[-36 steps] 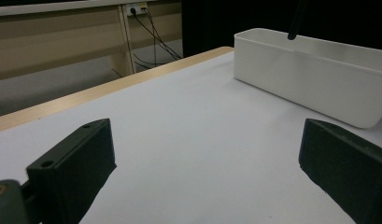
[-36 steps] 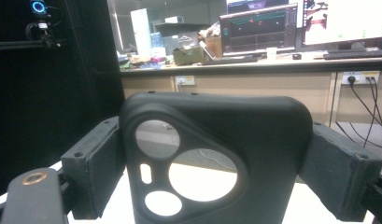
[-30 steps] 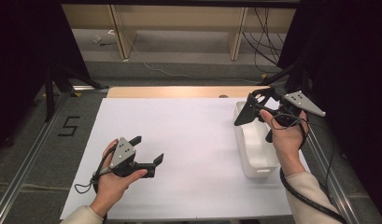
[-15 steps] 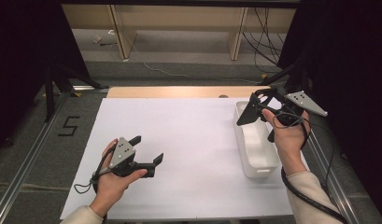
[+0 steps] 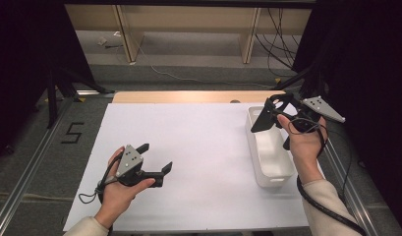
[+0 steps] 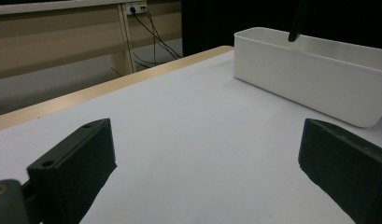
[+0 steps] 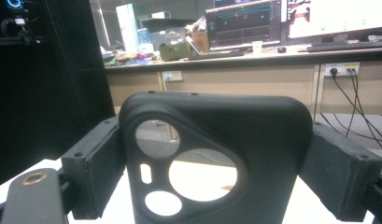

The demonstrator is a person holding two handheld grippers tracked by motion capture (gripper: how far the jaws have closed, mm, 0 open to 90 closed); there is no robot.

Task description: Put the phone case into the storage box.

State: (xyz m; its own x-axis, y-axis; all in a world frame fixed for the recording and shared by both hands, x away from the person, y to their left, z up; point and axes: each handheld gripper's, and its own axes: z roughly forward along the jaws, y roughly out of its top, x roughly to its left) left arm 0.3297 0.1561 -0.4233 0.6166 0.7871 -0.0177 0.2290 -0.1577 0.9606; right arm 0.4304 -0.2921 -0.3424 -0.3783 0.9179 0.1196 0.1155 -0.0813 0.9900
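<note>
Clamping a black phone case [image 7: 216, 158], right tongs [image 5: 268, 114] hover; left tongs [image 5: 157, 158] apart beside "5" [image 5: 73, 132].

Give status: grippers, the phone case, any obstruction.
Right gripper shut on black phone case, above white bin. Left gripper open, empty, low over table. Nothing in the way.

Black phone case [image 5: 267, 114] in right gripper [image 5: 282, 114] above white bin [image 5: 270, 169]
</note>
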